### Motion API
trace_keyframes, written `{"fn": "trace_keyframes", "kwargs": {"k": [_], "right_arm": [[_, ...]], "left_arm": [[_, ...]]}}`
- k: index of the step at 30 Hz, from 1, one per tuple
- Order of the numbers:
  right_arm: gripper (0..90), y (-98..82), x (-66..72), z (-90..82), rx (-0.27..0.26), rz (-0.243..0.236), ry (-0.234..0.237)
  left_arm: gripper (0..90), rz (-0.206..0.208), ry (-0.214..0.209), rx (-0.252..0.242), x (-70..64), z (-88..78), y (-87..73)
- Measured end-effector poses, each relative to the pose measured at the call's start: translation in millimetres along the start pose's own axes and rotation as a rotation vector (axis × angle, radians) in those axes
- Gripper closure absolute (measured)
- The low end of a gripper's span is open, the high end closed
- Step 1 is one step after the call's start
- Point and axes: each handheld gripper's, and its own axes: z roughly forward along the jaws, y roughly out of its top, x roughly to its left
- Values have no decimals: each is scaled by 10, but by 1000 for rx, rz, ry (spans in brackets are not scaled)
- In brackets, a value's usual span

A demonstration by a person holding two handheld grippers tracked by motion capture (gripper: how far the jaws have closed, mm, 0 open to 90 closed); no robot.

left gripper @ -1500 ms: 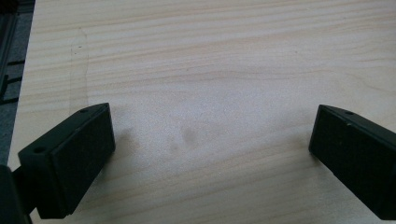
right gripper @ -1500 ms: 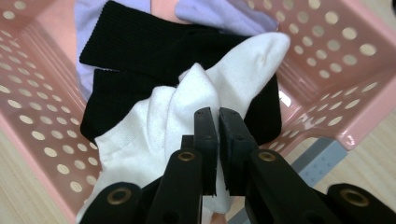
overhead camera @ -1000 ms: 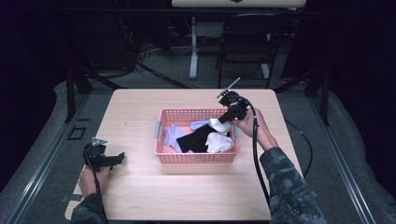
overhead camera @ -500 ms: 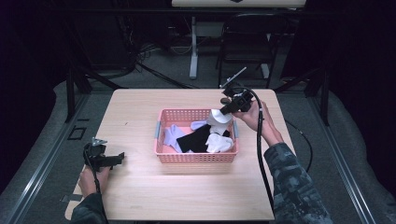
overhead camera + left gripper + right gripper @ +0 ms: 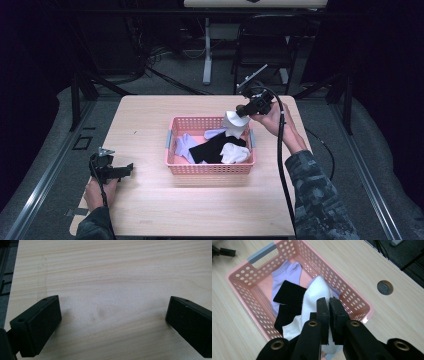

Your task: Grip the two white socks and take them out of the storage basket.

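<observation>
Pink basket (image 5: 210, 169) mid-table holds lavender socks (image 5: 284, 273), a black sock (image 5: 212, 147) and a white sock (image 5: 235, 153). Right gripper (image 5: 241, 111) jaws pinched on another white sock (image 5: 315, 293), raised over basket's far right corner, hanging lengthwise downward. Left gripper (image 5: 112, 317) jaws wide apart over bare table (image 5: 150, 115).

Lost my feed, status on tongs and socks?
Right tongs shut on white sock, lifted above pink basket. Left tongs open, low over table. Nothing in the way.
</observation>
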Motion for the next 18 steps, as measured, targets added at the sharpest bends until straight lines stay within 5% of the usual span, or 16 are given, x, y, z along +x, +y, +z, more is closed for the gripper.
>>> {"fn": "trace_keyframes", "kwargs": {"k": [18], "right_arm": [[870, 40, -24, -357, -70, -6, -27]], "left_arm": [[2, 0, 0, 0, 0, 0, 0]]}}
